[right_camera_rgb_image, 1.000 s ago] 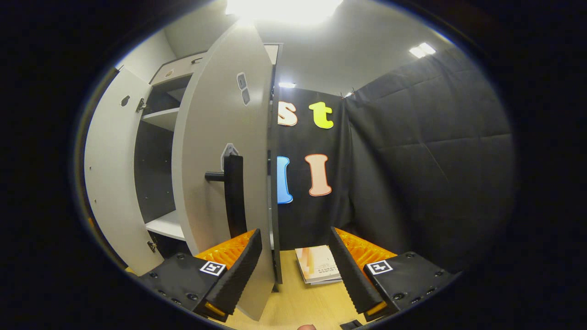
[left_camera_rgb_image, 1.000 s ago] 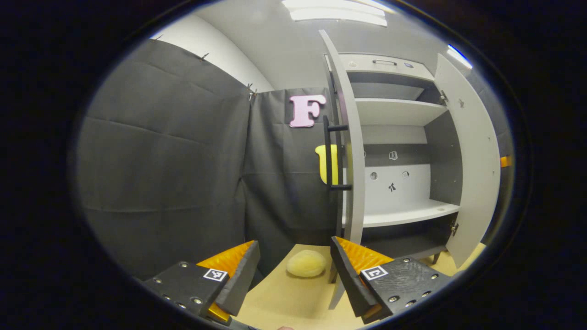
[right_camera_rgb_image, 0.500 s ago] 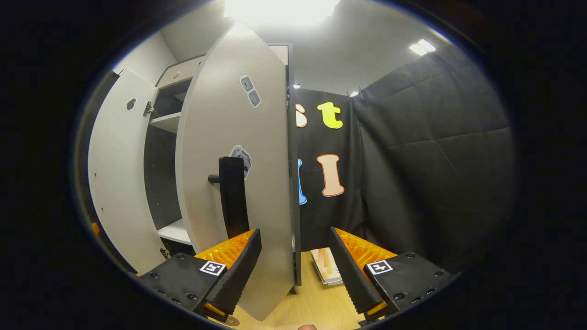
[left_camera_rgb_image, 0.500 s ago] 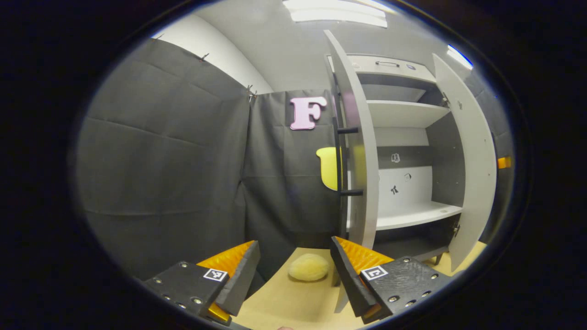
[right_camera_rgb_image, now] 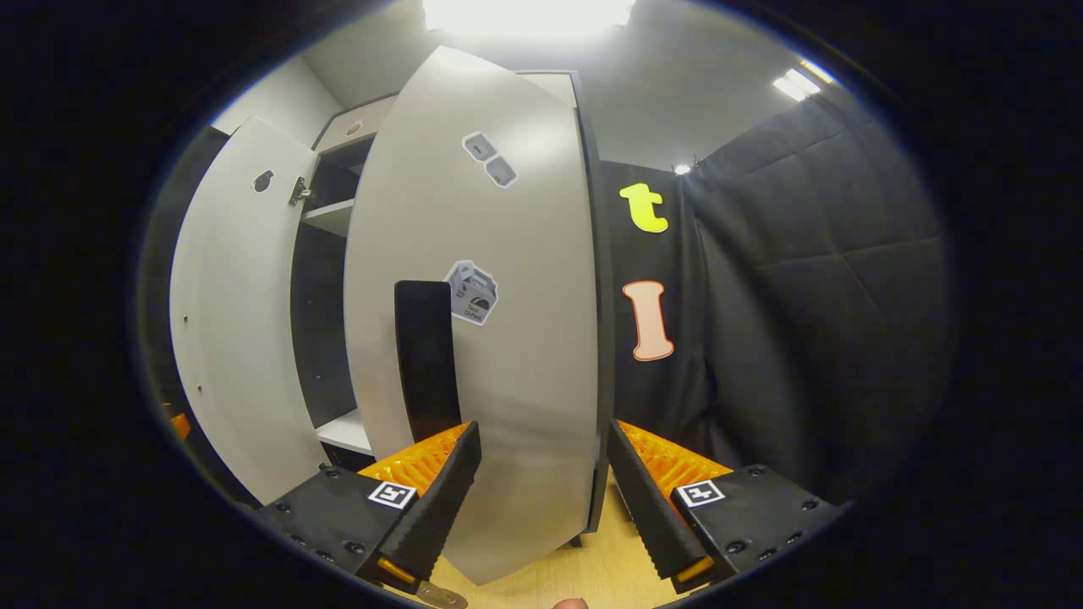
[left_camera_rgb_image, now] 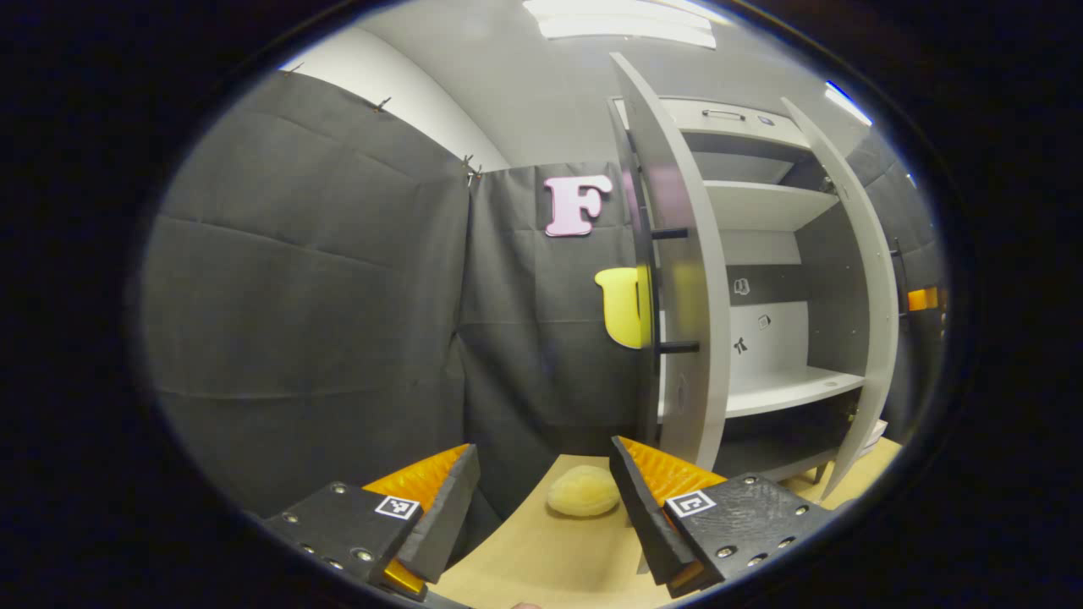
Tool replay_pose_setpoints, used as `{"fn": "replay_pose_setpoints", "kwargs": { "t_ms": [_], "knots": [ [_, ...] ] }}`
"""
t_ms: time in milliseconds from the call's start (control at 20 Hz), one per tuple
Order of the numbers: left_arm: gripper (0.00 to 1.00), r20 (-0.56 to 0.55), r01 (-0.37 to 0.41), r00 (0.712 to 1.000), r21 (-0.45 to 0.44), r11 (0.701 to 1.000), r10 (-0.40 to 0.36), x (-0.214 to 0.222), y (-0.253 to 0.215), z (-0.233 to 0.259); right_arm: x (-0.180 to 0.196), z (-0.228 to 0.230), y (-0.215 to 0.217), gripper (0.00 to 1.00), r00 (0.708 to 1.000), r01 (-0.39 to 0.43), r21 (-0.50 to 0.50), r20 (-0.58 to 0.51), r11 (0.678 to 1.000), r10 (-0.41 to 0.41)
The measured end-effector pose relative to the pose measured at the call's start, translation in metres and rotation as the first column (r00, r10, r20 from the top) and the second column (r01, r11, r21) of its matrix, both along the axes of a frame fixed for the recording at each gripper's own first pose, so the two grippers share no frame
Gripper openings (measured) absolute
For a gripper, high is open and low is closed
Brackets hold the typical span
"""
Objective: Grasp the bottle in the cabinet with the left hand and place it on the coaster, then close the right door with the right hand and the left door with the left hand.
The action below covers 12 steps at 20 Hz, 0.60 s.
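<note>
Two doors are part-way shut now. In the right gripper view the right door (right_camera_rgb_image: 508, 338) has swung further round than half a second ago, its outer face and black handle (right_camera_rgb_image: 426, 355) now square to the camera and hiding more of the shelves. In the left gripper view the left door (left_camera_rgb_image: 689, 279) has also turned inward, narrowing the gap onto the cabinet (left_camera_rgb_image: 787, 296) — so I judge the closing stage is well under way.

The right gripper (right_camera_rgb_image: 541, 495) has its fingers apart and clamped on nothing; the door's face sits just ahead between them, and whether a finger touches it I cannot tell. The left gripper (left_camera_rgb_image: 541, 503) is likewise spread and empty, beside its door's lower edge.

What shows of the shelves is bare; I cannot make out the bottle or coaster, so the placement looks done — a judgement only. A pale yellow lump (left_camera_rgb_image: 582, 492) lies on the wooden table (left_camera_rgb_image: 525, 558).
</note>
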<state>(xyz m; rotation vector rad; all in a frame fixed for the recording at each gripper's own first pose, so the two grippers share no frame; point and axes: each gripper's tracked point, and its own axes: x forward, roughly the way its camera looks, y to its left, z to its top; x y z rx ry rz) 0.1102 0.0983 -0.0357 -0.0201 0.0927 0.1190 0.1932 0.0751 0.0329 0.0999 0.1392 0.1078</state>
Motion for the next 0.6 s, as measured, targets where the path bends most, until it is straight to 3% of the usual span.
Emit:
{"fn": "replay_pose_setpoints", "kwargs": {
  "t_ms": [350, 450, 600],
  "knots": [
    [0.89, -0.026, -0.028, 0.999, -0.007, 1.0, 0.027, -0.002, 0.002, 0.001, 0.013, -0.003, 0.025, 0.96, 1.0, -0.023, 0.007, 0.003, 1.0, 0.023],
    [0.9, -0.029, -0.03, 0.999, -0.003, 1.0, 0.029, -0.002, 0.002, 0.001, 0.015, -0.003, 0.022, 0.92, 1.0, -0.014, 0.005, -0.001, 1.0, 0.014],
    [0.92, -0.034, -0.03, 0.999, -0.015, 0.999, 0.03, -0.002, 0.002, 0.001, 0.014, -0.005, 0.016, 0.96, 1.0, 0.009, 0.003, -0.002, 1.0, -0.009]
  ]
}}
